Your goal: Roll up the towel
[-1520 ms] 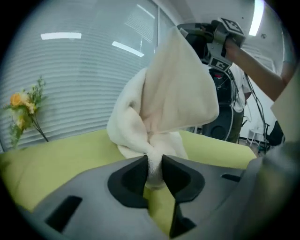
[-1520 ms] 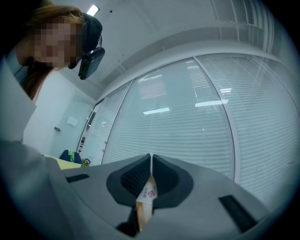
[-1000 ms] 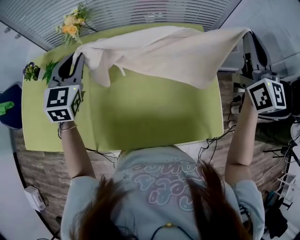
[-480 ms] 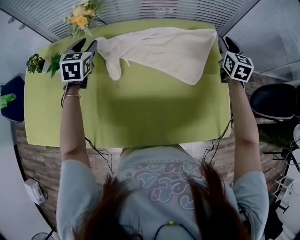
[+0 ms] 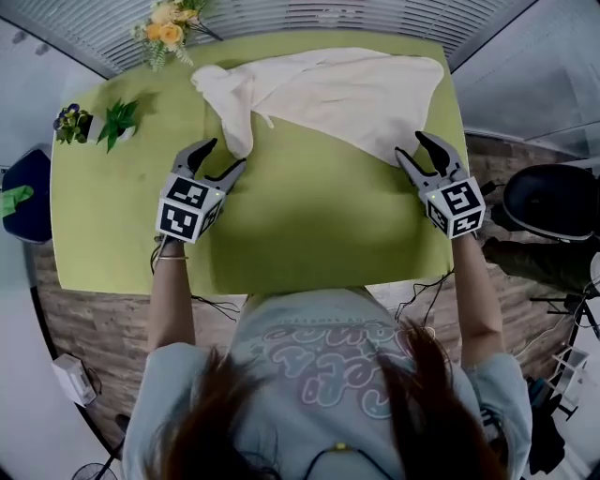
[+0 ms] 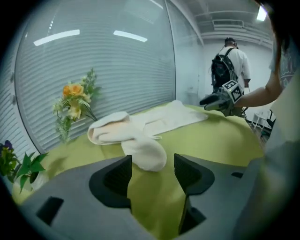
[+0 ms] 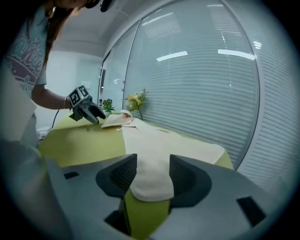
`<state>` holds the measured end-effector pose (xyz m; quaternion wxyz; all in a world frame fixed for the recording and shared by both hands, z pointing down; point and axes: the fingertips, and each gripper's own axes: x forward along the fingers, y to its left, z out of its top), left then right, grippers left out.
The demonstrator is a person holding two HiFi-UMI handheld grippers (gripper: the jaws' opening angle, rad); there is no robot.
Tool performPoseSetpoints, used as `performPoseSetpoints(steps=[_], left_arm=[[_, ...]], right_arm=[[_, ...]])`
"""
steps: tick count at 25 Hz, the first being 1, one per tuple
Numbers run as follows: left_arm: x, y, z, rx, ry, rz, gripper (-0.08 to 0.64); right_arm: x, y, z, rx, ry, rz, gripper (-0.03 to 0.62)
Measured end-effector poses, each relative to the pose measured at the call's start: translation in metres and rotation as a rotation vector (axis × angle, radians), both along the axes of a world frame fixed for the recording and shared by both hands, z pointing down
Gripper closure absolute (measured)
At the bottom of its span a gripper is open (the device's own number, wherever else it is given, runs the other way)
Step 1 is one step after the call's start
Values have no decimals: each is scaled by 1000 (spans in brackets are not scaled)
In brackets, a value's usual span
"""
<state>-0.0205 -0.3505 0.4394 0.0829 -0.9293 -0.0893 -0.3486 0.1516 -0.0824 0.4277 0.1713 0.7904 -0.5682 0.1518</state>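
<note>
Closest in, dark hair and a pale printed T-shirt, 2 bare forearms stretched out over a lime-green table (image 5: 309, 225). Grips the left gripper (image 5: 225, 155) low above the tabletop, jaws wide apart after just opening, pads pressing on nothing. Aims at the bunched left end of the cream towel (image 5: 337, 89), lying on the table right at the fingertips and framed in the gap in the left gripper view. Grips the right gripper (image 5: 410, 147) near the table's right edge, jaws likewise parted after just opening, the towel's rounded right corner lying flat between them in the right gripper view, not clamped. Beyond both tools, the towel spread loosely across the far half of the table, flat toward the right, folded over itself and rumpled toward the left. Farther left, at the table's edge, a leafy green plant (image 5: 117, 120) and a purple-flowered plant (image 5: 66, 122). At the far left corner, a bouquet of yellow and orange flowers (image 5: 167, 23). Behind the table, horizontal blinds (image 5: 309, 14). Off to the right, on the floor, a dark chair (image 5: 548, 202).
</note>
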Motion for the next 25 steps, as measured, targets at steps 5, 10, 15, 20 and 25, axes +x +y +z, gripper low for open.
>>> performPoseSetpoints(steps=[5, 10, 15, 20, 25], left_arm=[[7, 2, 22, 102, -51, 21, 307], [20, -12, 29, 84, -44, -5, 445], [8, -30, 3, -101, 25, -120, 528], [-49, -63, -50, -392, 108, -297, 529], [-121, -75, -65, -545, 87, -367, 529]], right_arm=[[-27, -7, 37, -167, -15, -60, 379], [-4, 7, 51, -247, -22, 53, 521], [-14, 14, 46, -314, 56, 33, 571], [-36, 63, 10, -330, 186, 91, 572], [-77, 123, 13, -415, 214, 81, 571]])
